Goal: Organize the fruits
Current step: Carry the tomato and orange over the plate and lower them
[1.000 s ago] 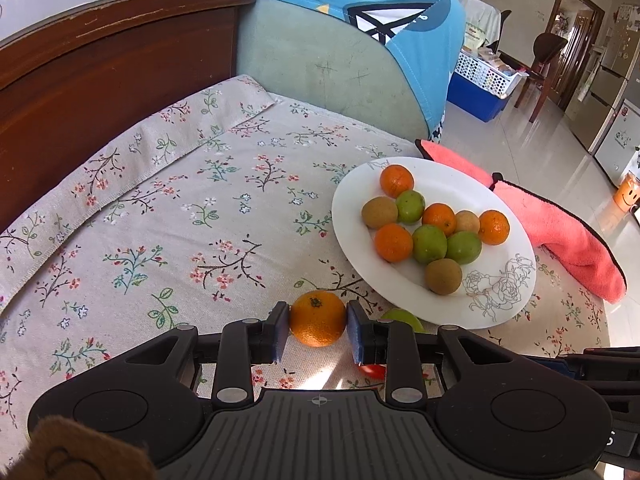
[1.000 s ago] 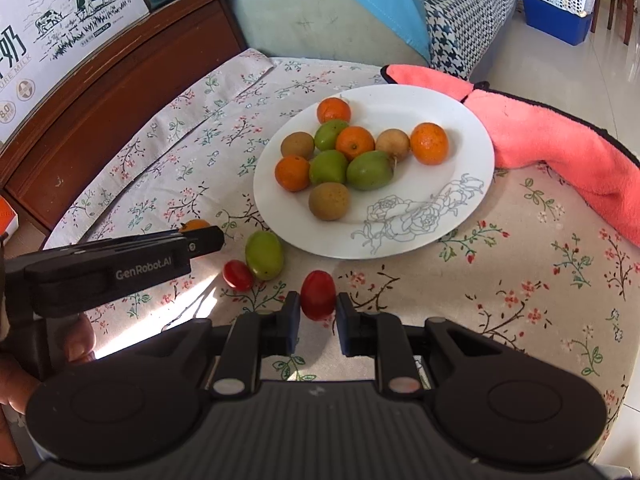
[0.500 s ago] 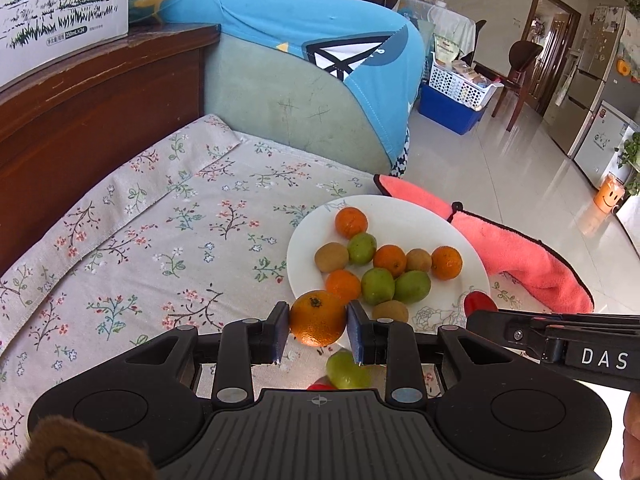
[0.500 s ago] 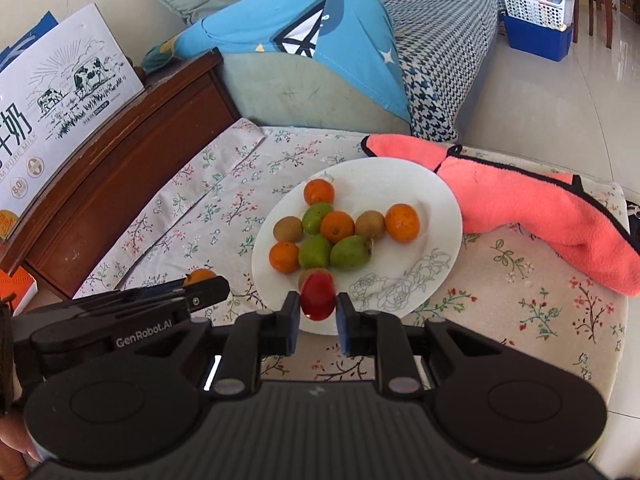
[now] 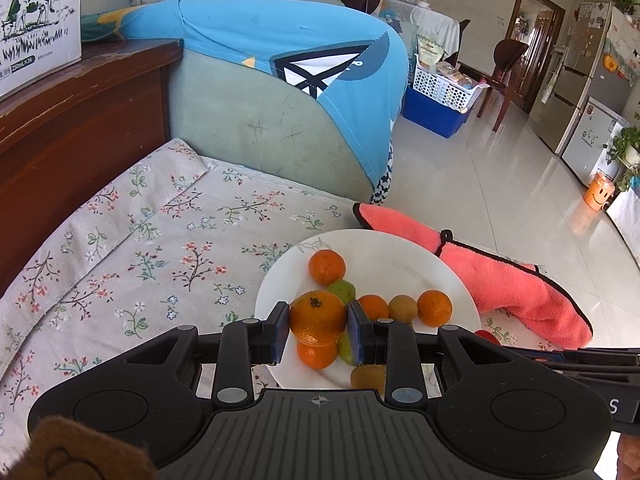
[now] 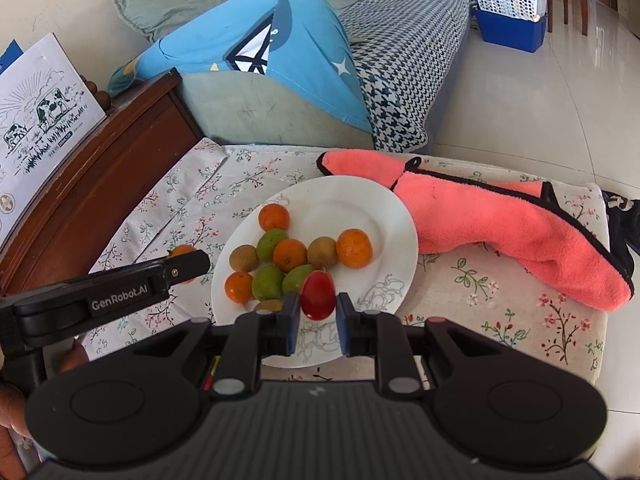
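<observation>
My left gripper (image 5: pixel 318 330) is shut on an orange tangerine (image 5: pixel 318 317) and holds it above the near left part of the white plate (image 5: pixel 384 256). My right gripper (image 6: pixel 317 312) is shut on a small red fruit (image 6: pixel 317 295) over the plate (image 6: pixel 360 204), near its front. On the plate lie several tangerines, green fruits and brown kiwis. In the right wrist view the left gripper (image 6: pixel 188 264) comes in from the left, beside the plate, with the tangerine (image 6: pixel 181 250) showing behind its finger. The right gripper's red fruit (image 5: pixel 486 336) peeks in at the right of the left wrist view.
The plate rests on a floral cloth (image 5: pixel 160 248) over a low table. A pink plush cloth (image 6: pixel 500 220) lies right of the plate. A dark wooden cabinet (image 5: pixel 80 120) stands at the left, a sofa with a blue cushion (image 6: pixel 256 48) behind.
Both grippers rose from the cloth with their fruits and moved forward over the plate. The green and red fruits left on the cloth have dropped out of sight.
</observation>
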The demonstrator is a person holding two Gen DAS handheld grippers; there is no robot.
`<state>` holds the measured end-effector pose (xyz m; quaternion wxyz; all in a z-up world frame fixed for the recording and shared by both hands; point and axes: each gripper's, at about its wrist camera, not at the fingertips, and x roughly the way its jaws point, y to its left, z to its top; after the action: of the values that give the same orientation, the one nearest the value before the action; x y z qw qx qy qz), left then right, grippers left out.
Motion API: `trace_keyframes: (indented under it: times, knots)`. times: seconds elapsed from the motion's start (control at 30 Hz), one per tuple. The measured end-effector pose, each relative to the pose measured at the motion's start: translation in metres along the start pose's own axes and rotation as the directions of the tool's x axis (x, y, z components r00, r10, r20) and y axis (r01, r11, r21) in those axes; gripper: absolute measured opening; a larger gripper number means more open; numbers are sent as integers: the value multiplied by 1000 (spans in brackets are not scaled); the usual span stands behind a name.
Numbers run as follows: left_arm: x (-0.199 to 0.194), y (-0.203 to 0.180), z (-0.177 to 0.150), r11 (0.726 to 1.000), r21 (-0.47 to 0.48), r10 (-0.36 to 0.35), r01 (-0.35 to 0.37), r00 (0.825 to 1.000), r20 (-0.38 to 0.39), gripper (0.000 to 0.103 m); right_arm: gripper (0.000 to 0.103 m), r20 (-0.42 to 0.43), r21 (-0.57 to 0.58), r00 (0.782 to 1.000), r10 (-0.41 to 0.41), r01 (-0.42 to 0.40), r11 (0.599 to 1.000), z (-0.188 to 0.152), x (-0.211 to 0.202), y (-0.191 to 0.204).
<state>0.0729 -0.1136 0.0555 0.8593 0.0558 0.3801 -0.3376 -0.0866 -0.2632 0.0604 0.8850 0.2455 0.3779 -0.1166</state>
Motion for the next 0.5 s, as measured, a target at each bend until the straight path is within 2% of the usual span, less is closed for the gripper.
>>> trace_keyframes:
  times: [0.5]
  knots:
    - [51, -3, 20, 998, 5, -64, 64, 998, -15, 28, 19, -50, 94, 999, -6, 11, 996, 1, 29, -14]
